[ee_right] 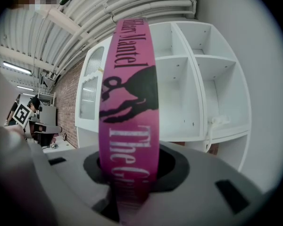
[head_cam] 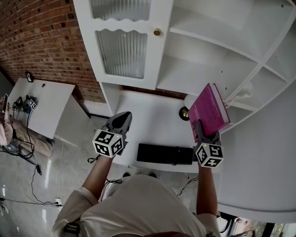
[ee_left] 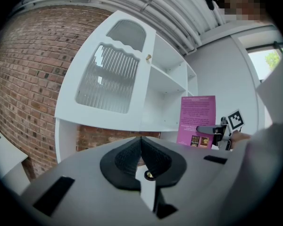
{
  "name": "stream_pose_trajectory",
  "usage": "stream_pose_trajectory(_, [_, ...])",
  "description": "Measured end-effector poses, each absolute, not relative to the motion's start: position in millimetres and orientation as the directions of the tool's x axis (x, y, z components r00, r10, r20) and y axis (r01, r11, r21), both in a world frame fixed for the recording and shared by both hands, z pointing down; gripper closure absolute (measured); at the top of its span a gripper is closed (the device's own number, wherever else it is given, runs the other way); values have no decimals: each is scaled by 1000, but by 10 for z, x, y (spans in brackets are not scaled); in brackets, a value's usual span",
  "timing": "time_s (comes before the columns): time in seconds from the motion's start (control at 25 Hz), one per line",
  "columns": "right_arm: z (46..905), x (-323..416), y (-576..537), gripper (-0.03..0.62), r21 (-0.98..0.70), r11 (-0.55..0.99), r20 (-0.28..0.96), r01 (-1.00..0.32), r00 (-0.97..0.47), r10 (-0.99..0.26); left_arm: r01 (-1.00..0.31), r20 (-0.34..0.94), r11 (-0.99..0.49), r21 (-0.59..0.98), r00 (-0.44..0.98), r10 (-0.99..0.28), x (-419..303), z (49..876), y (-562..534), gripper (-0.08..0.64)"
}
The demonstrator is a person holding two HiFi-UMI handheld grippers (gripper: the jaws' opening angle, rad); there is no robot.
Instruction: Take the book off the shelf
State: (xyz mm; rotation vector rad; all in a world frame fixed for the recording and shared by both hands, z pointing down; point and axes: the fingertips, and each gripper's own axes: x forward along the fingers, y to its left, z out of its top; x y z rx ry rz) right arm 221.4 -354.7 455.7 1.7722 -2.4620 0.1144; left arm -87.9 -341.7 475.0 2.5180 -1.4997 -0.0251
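Note:
A magenta book (head_cam: 209, 110) with a black spine design is held clear of the white open shelves (head_cam: 222, 58), just in front of them. My right gripper (head_cam: 200, 130) is shut on its lower end, and the spine (ee_right: 129, 102) stands upright between the jaws in the right gripper view. The left gripper view shows the book's back cover (ee_left: 196, 119) with the right gripper (ee_left: 217, 130) clamped on it. My left gripper (head_cam: 121, 118) hangs to the left over the desk, shut, with its pads (ee_left: 148, 155) together and nothing in them.
A cabinet door with ribbed glass (head_cam: 121, 48) stands left of the shelves, against a brick wall (head_cam: 34, 28). A black keyboard (head_cam: 165, 153) lies on the white desk (head_cam: 148, 112). A white cable (head_cam: 239, 95) sits on a lower shelf. A small white table (head_cam: 49, 102) stands at the left.

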Motion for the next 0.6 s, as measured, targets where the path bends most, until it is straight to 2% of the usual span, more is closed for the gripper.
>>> stream_pose_trajectory(0.6, [4584,2223,-3546,453,5,324,142,-946,-320,-937,-866,92,-466,181,487,-869,-840,4713,-3432,565])
